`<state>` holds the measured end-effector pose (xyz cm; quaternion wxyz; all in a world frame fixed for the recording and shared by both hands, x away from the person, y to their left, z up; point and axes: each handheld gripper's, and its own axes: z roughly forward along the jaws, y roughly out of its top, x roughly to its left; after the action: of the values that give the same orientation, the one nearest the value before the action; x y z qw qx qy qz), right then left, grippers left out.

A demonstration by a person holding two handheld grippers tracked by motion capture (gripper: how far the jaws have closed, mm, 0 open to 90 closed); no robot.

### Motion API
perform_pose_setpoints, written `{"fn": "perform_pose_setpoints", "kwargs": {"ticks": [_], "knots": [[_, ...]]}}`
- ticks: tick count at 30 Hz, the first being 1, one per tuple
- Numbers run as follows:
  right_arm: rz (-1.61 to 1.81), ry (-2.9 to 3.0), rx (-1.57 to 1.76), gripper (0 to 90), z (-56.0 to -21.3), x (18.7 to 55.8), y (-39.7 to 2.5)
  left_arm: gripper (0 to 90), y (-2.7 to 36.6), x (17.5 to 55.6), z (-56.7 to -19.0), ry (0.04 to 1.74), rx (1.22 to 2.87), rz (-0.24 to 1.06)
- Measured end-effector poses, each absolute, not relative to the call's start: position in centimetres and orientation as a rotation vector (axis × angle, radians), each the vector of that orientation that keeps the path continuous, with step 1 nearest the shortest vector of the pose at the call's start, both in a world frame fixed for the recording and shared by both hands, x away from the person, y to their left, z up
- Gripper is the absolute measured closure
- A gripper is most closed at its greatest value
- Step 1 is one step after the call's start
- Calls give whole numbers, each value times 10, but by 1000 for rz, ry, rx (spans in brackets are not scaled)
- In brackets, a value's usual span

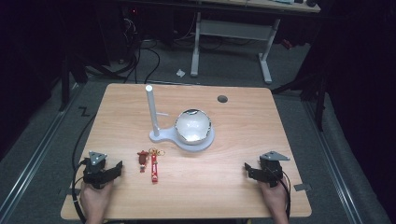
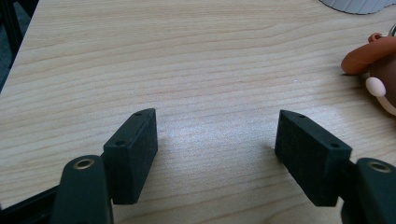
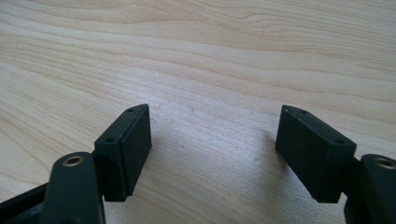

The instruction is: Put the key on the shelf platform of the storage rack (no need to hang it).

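1. Nearest you, your left gripper point(image 1: 114, 170) and right gripper point(image 1: 249, 169) both rest on the table point(image 1: 243, 126) with jaws spread wide, nothing in them.
2. Just past the left one sits a small brown figure keychain point(image 1: 142, 158) beside a red strap point(image 1: 153, 168). They're probably light and floppy, so I'd pinch the figure's body.
3. Farther back, the white stand point(image 1: 154, 116) with a shiny bowl point(image 1: 193, 126) looks slippery.

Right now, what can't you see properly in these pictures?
- Keychain figure, left gripper view: cut off by the right edge.
- White stand's base, left gripper view: cut off by the top edge.
- Red strap's markings, high view: too small.
- Bowl's inside, high view: glare.
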<state>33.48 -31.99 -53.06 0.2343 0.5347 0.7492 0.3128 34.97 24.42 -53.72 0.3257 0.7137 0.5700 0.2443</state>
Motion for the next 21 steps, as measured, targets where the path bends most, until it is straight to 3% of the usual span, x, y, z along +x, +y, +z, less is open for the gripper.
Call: {"fn": "perform_pose_setpoints", "kwargs": {"ticks": [21], "knots": [[859,2056,1470,271,-531,335,-320,292,243,350,-537,1499,1872,647]]}}
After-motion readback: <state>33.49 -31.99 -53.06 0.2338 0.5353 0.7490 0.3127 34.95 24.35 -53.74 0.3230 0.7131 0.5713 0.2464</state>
